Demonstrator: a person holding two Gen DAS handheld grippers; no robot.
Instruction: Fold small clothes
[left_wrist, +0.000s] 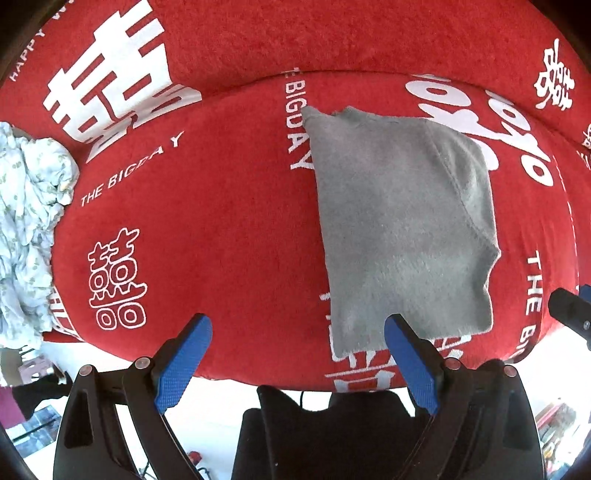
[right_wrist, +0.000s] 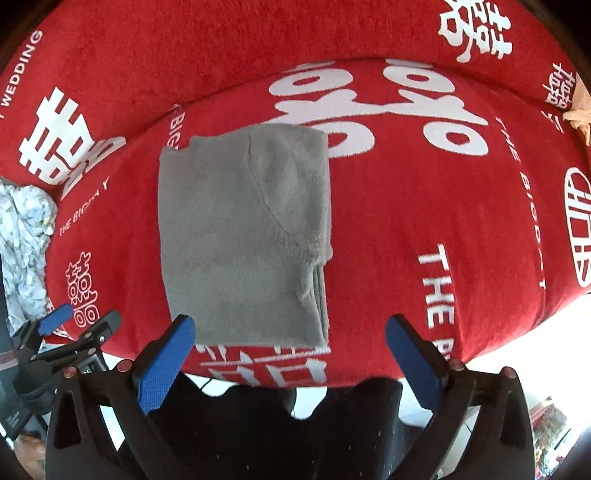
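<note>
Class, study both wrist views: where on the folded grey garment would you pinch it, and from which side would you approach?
Pinch the near right corner of the grey garment, coming from the front edge. The stacked layer edges show there, so one pinch likely gathers all plies. The open right gripper sits nearest that hem; the left gripper is open too.

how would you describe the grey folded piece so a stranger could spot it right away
Start at the red cover with big white characters. The grey garment lies flat near its front edge, just beyond the open right claw. Plain, fuzzy and squarely folded, it is unlike the crumpled white patterned cloth heaped at the left.
</note>
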